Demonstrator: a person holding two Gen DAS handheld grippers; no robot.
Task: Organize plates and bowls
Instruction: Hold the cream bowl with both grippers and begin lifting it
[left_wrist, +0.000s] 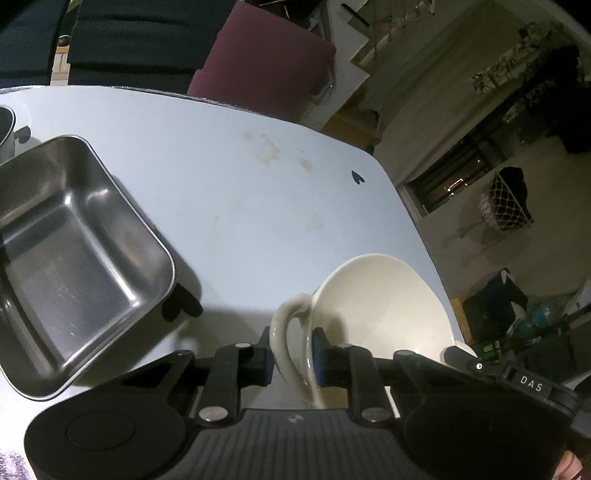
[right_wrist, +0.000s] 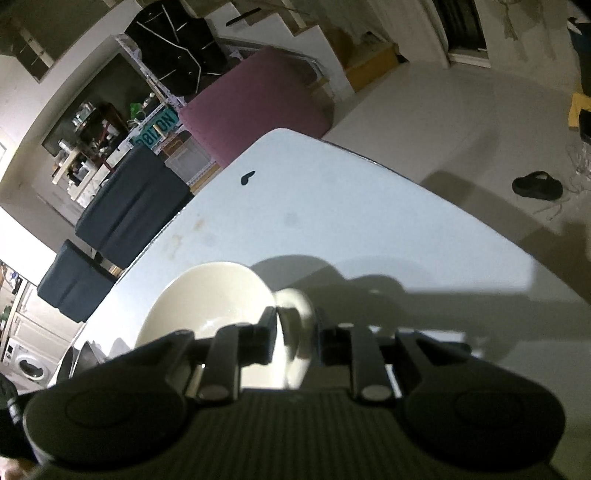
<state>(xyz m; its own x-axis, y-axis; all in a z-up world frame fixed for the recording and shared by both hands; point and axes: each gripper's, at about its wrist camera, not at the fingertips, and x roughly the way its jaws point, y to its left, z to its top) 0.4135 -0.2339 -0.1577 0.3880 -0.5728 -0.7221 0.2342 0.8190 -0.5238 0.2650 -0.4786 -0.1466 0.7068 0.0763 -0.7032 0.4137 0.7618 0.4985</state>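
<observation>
- A cream ceramic bowl (left_wrist: 384, 306) with a loop handle on each side sits near the corner of a pale white table (left_wrist: 236, 192).
- The left gripper (left_wrist: 293, 360) straddles one loop handle (left_wrist: 286, 332); its fingers (left_wrist: 320, 356) stand either side of the handle and the bowl's wall, narrowly spread. Whether the pads actually press on it cannot be told.
- In the right wrist view, the right gripper (right_wrist: 295, 341) straddles the bowl's other handle (right_wrist: 295, 332), its fingers narrowly spread with the handle between them; a firm pinch cannot be confirmed.
- A rectangular stainless steel tray (left_wrist: 74, 258), deep and bare inside, rests on the table to the left of the bowl, well apart from it.
- A small black heart-shaped mark (left_wrist: 357, 178) lies on the tabletop beyond the bowl.
- A maroon cushioned seat (right_wrist: 258, 99) stands past the table's far edge.
- A black sandal (right_wrist: 537, 185) lies on the floor to the right.
</observation>
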